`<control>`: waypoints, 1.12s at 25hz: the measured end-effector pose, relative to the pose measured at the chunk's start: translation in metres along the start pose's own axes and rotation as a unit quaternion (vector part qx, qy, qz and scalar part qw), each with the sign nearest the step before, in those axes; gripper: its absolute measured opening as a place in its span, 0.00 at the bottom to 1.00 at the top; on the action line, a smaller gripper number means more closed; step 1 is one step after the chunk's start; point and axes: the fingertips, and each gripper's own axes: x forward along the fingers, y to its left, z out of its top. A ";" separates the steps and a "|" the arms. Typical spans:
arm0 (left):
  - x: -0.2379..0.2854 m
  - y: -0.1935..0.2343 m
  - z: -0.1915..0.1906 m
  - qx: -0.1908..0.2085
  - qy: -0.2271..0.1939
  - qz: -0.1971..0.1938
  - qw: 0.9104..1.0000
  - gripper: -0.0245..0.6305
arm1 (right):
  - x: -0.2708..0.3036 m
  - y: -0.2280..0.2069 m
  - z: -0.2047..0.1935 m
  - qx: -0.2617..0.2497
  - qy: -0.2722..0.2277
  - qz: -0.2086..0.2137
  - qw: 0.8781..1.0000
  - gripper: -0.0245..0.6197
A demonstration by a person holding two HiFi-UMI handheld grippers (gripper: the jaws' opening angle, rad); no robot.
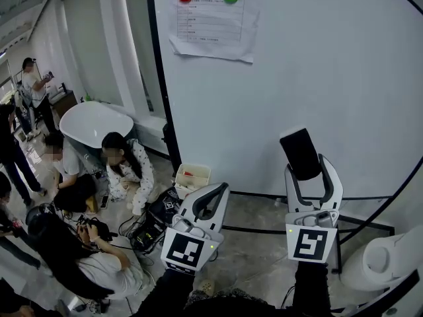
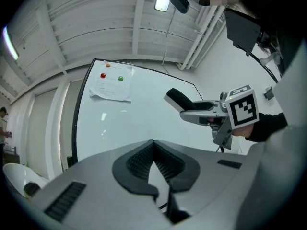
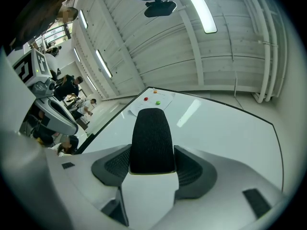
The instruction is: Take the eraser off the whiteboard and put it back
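Note:
The eraser [image 1: 301,152], with black felt and a white body, is clamped between the jaws of my right gripper [image 1: 306,167], in front of the lower part of the whiteboard [image 1: 330,65]. In the right gripper view the eraser [image 3: 149,140] sticks out past the pads [image 3: 192,169] toward the whiteboard [image 3: 216,133]. I cannot tell whether it touches the board. My left gripper [image 1: 218,191] hovers lower and to the left, its jaws together with nothing between them. The left gripper view shows the left gripper [image 2: 153,145] facing the whiteboard [image 2: 144,119], with the eraser [image 2: 180,98] at the upper right.
A paper sheet [image 1: 211,18] with a red and a green magnet hangs at the board's top. Several people [image 1: 125,167] sit or stand on the floor at left by a white tub [image 1: 89,121]. A small bin [image 1: 192,177], cables and the board's black base frame [image 1: 264,230] lie below.

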 end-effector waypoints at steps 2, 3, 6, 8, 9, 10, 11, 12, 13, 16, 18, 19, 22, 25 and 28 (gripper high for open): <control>0.000 0.001 0.001 0.002 0.000 0.003 1.000 0.04 | 0.000 -0.001 0.000 -0.001 0.001 0.000 1.000 0.47; 0.000 0.002 0.001 0.003 0.000 0.004 1.000 0.04 | 0.001 -0.001 0.000 -0.001 0.001 0.000 1.000 0.47; -0.001 0.003 0.003 0.001 -0.003 0.005 1.000 0.04 | 0.001 0.000 0.000 -0.001 0.001 0.000 1.000 0.47; -0.001 0.003 0.004 -0.006 -0.010 0.004 1.000 0.05 | 0.001 0.001 -0.002 0.000 0.003 0.001 1.000 0.47; -0.001 0.004 0.005 -0.007 -0.014 0.004 1.000 0.05 | 0.001 0.001 -0.002 0.002 0.002 0.001 1.000 0.47; -0.001 0.004 0.005 -0.007 -0.017 0.004 1.000 0.05 | 0.002 0.001 -0.002 0.003 0.001 0.001 1.000 0.47; -0.001 0.005 0.005 -0.006 -0.019 0.005 1.000 0.05 | 0.003 0.001 -0.002 0.006 -0.001 0.000 1.000 0.47; -0.001 0.006 0.005 -0.007 -0.019 0.006 1.000 0.05 | 0.004 0.002 -0.003 0.009 -0.001 0.000 1.000 0.47; -0.002 0.007 0.004 -0.008 -0.019 0.008 1.000 0.05 | 0.004 0.002 -0.003 0.011 0.000 0.000 1.000 0.47; -0.003 0.011 0.001 -0.013 -0.015 0.014 1.000 0.05 | 0.007 0.004 -0.005 0.008 0.004 0.002 1.000 0.47; -0.003 0.014 0.000 -0.012 -0.010 0.018 1.000 0.05 | 0.010 0.005 -0.007 0.007 0.008 0.003 1.000 0.47; -0.003 0.017 -0.002 -0.009 -0.004 0.021 1.000 0.05 | 0.011 0.006 -0.008 0.008 0.010 0.004 1.000 0.47; -0.001 0.020 -0.006 -0.005 0.003 0.019 1.000 0.05 | 0.016 0.008 -0.011 0.012 0.010 0.005 1.000 0.47; 0.001 0.023 -0.007 -0.008 0.000 0.017 1.000 0.05 | 0.020 0.008 -0.012 0.021 0.009 0.005 1.000 0.47; 0.005 0.028 -0.009 -0.012 -0.001 0.015 1.000 0.05 | 0.026 0.008 -0.011 0.026 0.010 0.006 1.000 0.47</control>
